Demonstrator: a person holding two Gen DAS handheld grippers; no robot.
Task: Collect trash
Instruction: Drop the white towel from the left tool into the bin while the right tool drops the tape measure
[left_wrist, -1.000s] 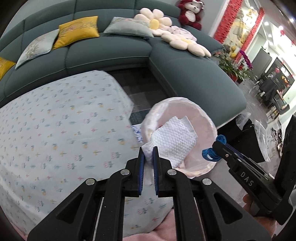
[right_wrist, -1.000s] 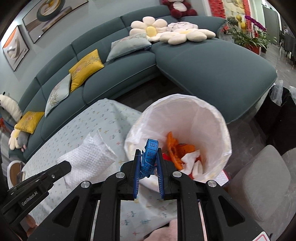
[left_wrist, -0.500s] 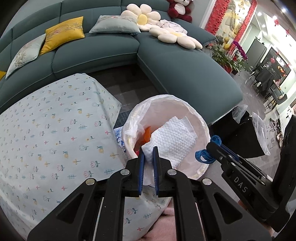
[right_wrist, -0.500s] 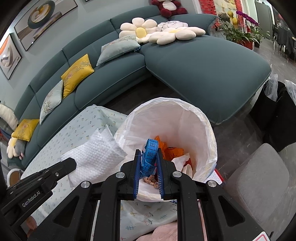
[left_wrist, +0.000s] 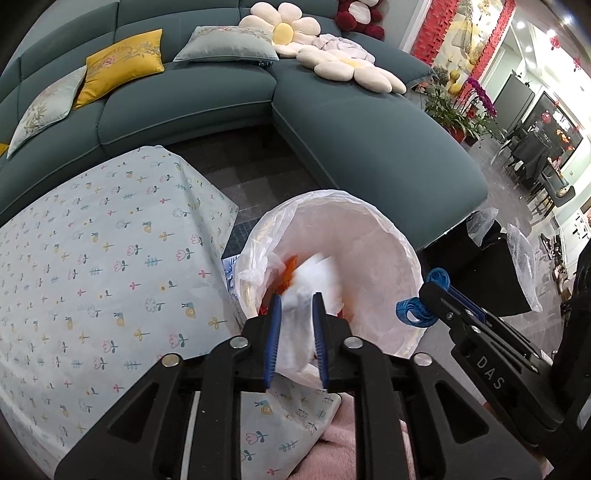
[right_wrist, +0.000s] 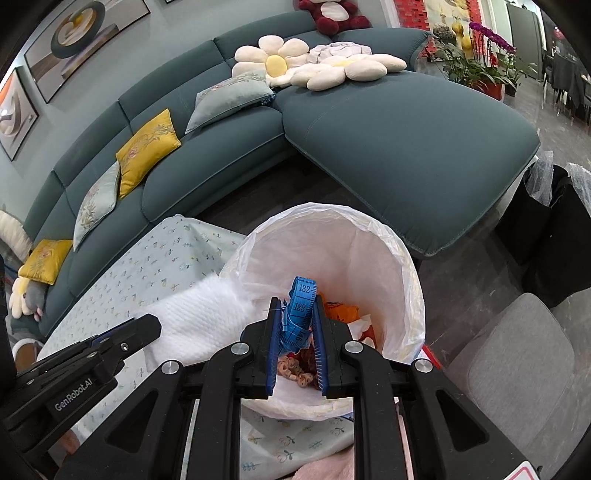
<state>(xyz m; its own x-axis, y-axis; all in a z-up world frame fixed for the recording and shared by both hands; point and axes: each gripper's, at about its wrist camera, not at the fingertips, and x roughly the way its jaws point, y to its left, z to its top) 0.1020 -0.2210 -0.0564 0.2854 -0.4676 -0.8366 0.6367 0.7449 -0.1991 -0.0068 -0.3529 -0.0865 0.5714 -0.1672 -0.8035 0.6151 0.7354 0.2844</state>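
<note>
The left gripper (left_wrist: 297, 306) is gaping, its towel (left_wrist: 308, 280) dropping blurred into the bin (left_wrist: 400, 236); the right gripper (right_wrist: 295, 314) is pinching the tape (right_wrist: 301, 306) (release it well inside the rim

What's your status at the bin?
Left claw open over the lined bin, white tissue blurred between the jaws. Right claw shut on blue tape measure above the bin. Nothing blocking.

White paper towel (left_wrist: 310, 280) motion-blurred at 12 o'clock of left gripper (left_wrist: 296, 314), edges unreadable. Bin (left_wrist: 388, 236) bottom hidden by trash. Tape measure (right_wrist: 298, 314) lower end hidden between right gripper (right_wrist: 295, 317) fingers. Couch (left_wrist: 369, 122) cut off at 9 o'clock.
</note>
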